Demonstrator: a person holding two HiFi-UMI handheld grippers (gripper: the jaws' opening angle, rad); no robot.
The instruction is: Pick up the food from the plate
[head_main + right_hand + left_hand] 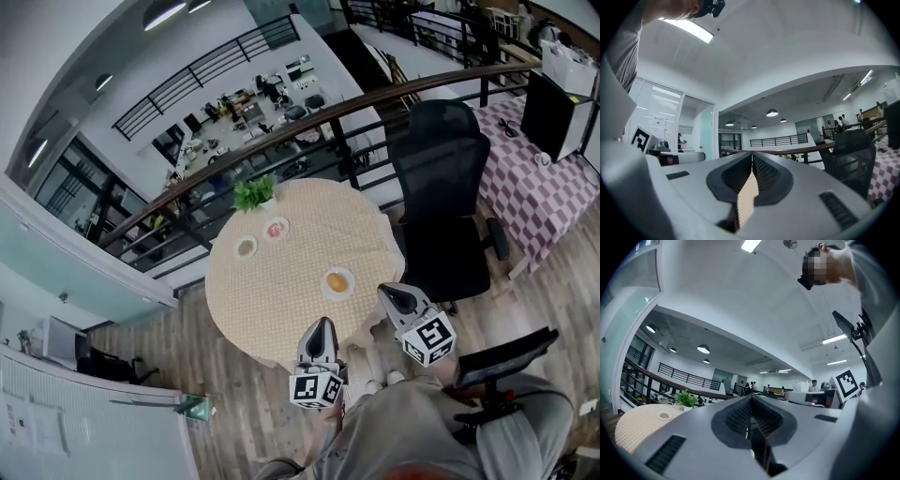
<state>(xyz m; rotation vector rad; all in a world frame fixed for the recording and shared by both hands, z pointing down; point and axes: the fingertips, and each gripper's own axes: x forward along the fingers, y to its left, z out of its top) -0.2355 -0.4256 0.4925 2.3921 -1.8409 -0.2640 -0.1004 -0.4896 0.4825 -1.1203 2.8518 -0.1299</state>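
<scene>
Round worktop [281,309] under a beige chequered cloth, with three small plates on it; nearest plate [325,290] close to the near right edge, carrying the orange-yellow food [337,280], untouched; two more plates farther back, one with brownish food [246,247], one with pinkish food [277,228], just beside each other; potted plant [253,193] at the far edge.

Left gripper [322,324] held at the worktop's near edge, pointing roughly level toward the plates; fingers [736,418] pressed together at the tips, nothing between them; marker cube [314,387] at its rear.

Right gripper [386,292] just to the right of the nearest plate, apart from it and from the food; fingers [771,178] likewise closed tip to tip, holding nothing, only a strip of the chequered cloth visible through the gap lower down.

Black office chair [448,187] beyond the worktop on the right; table with a purple chequered cloth [530,192] farther right; dark railing [309,127] behind.
</scene>
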